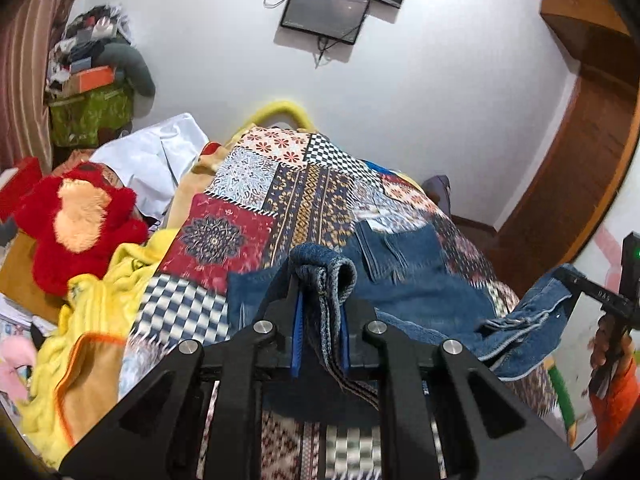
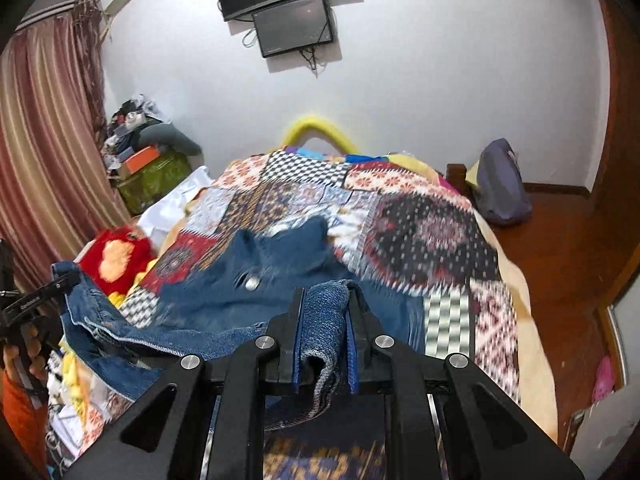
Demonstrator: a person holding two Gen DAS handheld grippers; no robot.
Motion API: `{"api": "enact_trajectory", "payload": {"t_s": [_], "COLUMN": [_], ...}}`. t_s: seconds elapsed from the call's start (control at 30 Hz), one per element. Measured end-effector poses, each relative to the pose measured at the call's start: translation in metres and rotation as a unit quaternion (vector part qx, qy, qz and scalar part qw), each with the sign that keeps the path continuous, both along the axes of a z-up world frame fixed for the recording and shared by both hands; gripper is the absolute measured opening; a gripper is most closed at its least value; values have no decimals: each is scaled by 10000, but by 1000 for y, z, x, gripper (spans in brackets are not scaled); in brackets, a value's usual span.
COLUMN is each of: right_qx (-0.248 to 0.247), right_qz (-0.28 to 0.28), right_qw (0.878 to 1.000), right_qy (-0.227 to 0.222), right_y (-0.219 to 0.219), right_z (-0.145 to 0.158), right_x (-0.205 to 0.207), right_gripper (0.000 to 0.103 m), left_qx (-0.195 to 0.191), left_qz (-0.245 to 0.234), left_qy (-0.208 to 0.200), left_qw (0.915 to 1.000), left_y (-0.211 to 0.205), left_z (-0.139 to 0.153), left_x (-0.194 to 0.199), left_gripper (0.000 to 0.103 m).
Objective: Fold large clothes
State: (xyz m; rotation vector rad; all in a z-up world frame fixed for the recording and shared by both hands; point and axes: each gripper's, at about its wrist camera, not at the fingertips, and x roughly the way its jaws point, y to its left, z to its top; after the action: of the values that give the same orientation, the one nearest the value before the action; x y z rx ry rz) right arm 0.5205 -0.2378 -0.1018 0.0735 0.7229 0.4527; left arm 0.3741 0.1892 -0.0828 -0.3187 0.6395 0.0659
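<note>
Blue denim jeans (image 1: pixel 408 280) lie partly spread on a patchwork bedspread (image 1: pixel 248 184), their near edge lifted off it. My left gripper (image 1: pixel 320 292) is shut on a folded bunch of the denim that loops over its fingertips. At the right edge of that view my right gripper (image 1: pixel 568 276) pinches another part of the same edge. In the right wrist view my right gripper (image 2: pixel 326 296) is shut on a denim fold, and the jeans (image 2: pixel 256 280) show a metal button. My left gripper (image 2: pixel 66 278) holds the edge at far left. The bedspread (image 2: pixel 424 232) lies under the cloth.
A red plush toy (image 1: pixel 80 220), a yellow blanket (image 1: pixel 100 300) and a white cloth (image 1: pixel 152 160) crowd the bed's left side. Two screens (image 1: pixel 324 12) hang on the far wall. A purple bag (image 2: pixel 500 184) sits on the wooden floor to the right. A hand in an orange sleeve (image 1: pixel 612 344) holds the right gripper.
</note>
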Motion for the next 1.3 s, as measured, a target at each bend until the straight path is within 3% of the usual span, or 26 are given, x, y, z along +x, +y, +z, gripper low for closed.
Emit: {"api": "enact_trajectory", "payload": {"t_s": [0.17, 0.43, 0.53, 0.7, 0.9, 1.03, 1.07, 1.1, 1.13, 1.23, 1.3], "right_qx": [-104, -212, -245, -223, -110, -376, -552, -1117, -1238, -483, -324], "right_qz": [-159, -462, -522, -423, -92, -131, -320, -946, -1134, -1291, -1372], "right_qw": [9998, 9965, 9940, 9916, 9947, 9965, 9961, 9887, 9855, 9881, 9875], "right_qy": [102, 659, 932, 1203, 1021, 733, 616, 320, 234, 681, 708], "right_y": [17, 37, 39, 32, 17, 14, 11, 4, -4, -48, -65], "right_z": [-16, -87, -118, -149, -134, -114, -110, -102, -98, -86, -79], "right_x": [58, 137, 155, 163, 152, 142, 141, 138, 139, 138, 131], "right_gripper": [13, 14, 14, 14, 14, 14, 14, 14, 14, 14, 14], "left_qx": [-134, 0, 107, -29, 214, 270, 349, 397, 388, 444, 474], "left_qz": [134, 268, 309, 349, 333, 370, 378, 380, 388, 398, 377], "left_qy": [175, 834, 1171, 1648, 1883, 2021, 2063, 2103, 2120, 2136, 2178], "left_qw": [9997, 9962, 9926, 9857, 9813, 9783, 9771, 9761, 9757, 9751, 9741], "left_y": [20, 35, 38, 44, 36, 36, 36, 35, 36, 34, 31], "left_z": [-22, -81, -111, -155, -173, -172, -173, -174, -174, -168, -160], "left_x": [56, 130, 150, 167, 172, 174, 175, 175, 177, 175, 172], "left_gripper": [14, 14, 14, 15, 18, 18, 18, 18, 18, 19, 22]}}
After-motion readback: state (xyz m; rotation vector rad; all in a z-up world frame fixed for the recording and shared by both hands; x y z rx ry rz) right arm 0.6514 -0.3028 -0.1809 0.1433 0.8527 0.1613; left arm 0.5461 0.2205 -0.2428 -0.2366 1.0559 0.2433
